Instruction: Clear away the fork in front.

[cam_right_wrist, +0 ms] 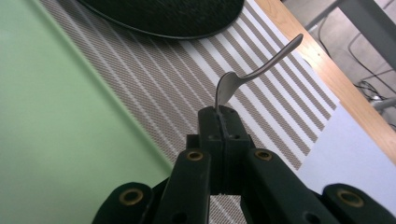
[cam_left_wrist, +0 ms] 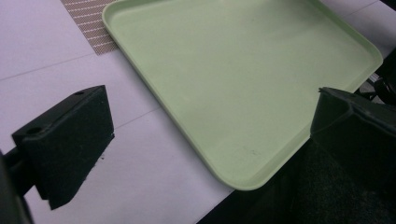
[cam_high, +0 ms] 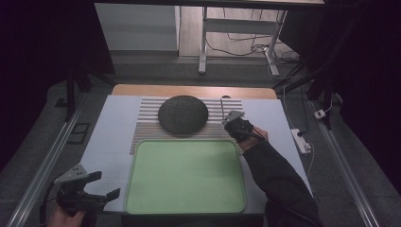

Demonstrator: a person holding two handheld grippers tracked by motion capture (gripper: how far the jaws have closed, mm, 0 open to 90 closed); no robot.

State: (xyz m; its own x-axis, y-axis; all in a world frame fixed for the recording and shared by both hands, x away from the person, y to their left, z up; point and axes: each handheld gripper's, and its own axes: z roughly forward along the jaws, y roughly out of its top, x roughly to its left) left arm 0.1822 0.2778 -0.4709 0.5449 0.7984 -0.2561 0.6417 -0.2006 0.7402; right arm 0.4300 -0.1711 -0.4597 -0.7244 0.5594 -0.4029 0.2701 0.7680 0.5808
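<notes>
A: Left tool (cam_high: 105, 185) sits released by the green tray (cam_high: 184, 208), nothing between its pads.

B: Right tool (cam_right_wrist: 223, 114) is clenched on the spoon (cam_right_wrist: 252, 74), handle sticking out beyond its tip. Looks light, stiff, slippery metal; I'd pinch the neck.

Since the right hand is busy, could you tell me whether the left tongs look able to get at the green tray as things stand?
Probably yes: the left tongs are open beside the green tray, at its near left corner, with bare white tabletop between.
</notes>
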